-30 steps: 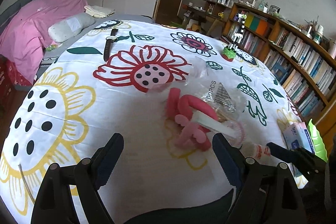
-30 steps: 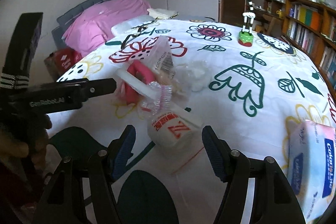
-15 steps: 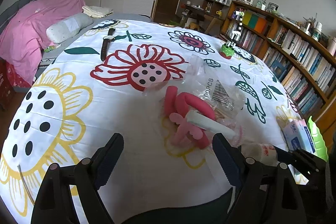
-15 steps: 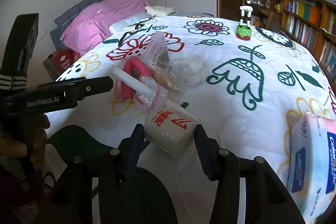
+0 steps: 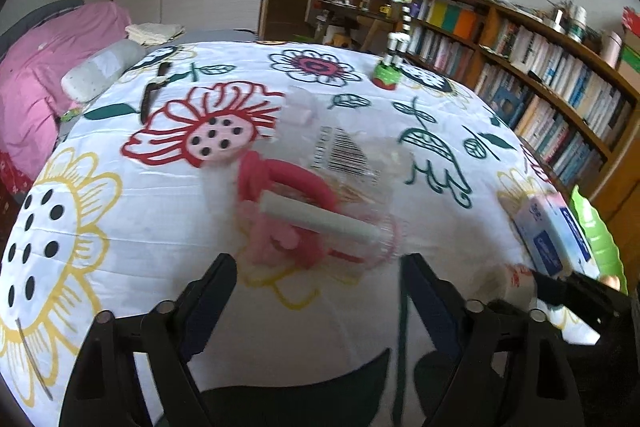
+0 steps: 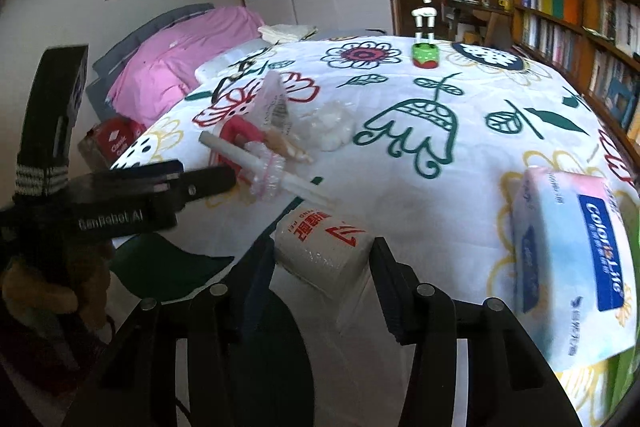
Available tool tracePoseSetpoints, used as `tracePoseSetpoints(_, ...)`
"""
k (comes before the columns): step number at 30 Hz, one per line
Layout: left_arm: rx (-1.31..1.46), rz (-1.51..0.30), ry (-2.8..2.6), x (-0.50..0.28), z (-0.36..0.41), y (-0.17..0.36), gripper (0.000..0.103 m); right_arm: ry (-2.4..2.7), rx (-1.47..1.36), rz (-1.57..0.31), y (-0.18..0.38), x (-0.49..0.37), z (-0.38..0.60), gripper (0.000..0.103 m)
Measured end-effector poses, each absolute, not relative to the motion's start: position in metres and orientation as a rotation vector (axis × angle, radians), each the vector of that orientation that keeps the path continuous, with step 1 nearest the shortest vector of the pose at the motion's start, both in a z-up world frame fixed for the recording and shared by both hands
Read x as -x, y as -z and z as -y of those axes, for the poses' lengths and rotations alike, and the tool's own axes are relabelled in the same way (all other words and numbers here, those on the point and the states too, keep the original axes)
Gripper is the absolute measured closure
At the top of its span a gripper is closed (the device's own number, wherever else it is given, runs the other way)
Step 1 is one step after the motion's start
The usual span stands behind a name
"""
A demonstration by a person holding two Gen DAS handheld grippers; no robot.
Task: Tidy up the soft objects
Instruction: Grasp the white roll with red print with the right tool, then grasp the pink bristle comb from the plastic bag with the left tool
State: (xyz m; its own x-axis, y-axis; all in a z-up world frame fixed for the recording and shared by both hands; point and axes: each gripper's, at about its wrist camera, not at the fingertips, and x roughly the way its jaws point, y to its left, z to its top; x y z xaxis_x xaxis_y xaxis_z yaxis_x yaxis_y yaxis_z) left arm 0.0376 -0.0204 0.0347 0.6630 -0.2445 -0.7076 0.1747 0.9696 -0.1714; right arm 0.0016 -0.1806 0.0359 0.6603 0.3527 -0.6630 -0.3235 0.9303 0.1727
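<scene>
Right wrist view: the right gripper (image 6: 322, 259) is seen closed onto a white plastic-wrapped tissue roll w/ red print (image 6: 322, 247), jaws pressed against both its sides, narrowed to the roll's width. Roll appears barely off the flower-print quilted surface (image 6: 460, 95) or just touching it; cannot be told. The step in hand is judged to be the pick-up of the roll, early in the tidying.

The left gripper (image 5: 318, 283) is held wide open, nothing between the jaws, aimed at the pile just beyond the roll: a pink foam curler bundle (image 5: 288, 187), a white stick-like tube (image 5: 320, 221) laid across it w/ a pink-trimmed clear frilly cap (image 6: 266, 171) round it, and a clear plastic bag w/ barcode (image 5: 344, 151) behind.

Next move, as judged: roll to be lifted clear and carried to a grouping spot, probably by the blue-and-white boxed tissue pack (image 6: 576, 255) right of the roll. Pile is close on the roll's far-left side, so the tube's end could be dragged.

Also around: white cotton wad in clear wrap (image 6: 330, 125) beyond the roll, striped giraffe toy on green base (image 6: 424, 27) far behind, dark-strapped wristwatch (image 5: 154, 91) far left-back.
</scene>
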Motion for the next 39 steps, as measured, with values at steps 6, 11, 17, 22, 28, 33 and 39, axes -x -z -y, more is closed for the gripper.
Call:
tracePoseSetpoints(6,0.062,-0.836,0.272,-0.041,0.040,-0.030,0.038,-0.358,-0.085,-0.734,-0.041,0.001,0.197,0.053)
tracePoseSetpoints(11,0.037,-0.843,0.283,-0.045,0.052,-0.026,0.049,-0.358,-0.106,-0.722,-0.043,0.002,0.203,0.053)
tracePoseSetpoints(17,0.024,-0.862,0.295,-0.053,0.062,-0.018,0.072,-0.362,-0.123,-0.715,-0.044,0.000,0.206,0.053)
tracePoseSetpoints(22,0.031,-0.863,0.302,-0.053,0.061,-0.017,0.085,-0.362,-0.124,-0.715,-0.044,0.000,0.206,0.053)
tracePoseSetpoints(28,0.057,-0.862,0.298,-0.045,0.051,-0.021,0.088,-0.360,-0.127,-0.715,-0.044,0.000,0.206,0.053)
tracePoseSetpoints(33,0.077,-0.838,0.298,-0.029,0.040,-0.032,0.088,-0.360,-0.127,-0.706,-0.046,0.001,0.204,0.053)
tracePoseSetpoints(39,0.106,-0.807,0.300,-0.011,0.027,-0.047,0.088,-0.359,-0.128,-0.692,-0.050,0.004,0.202,0.053)
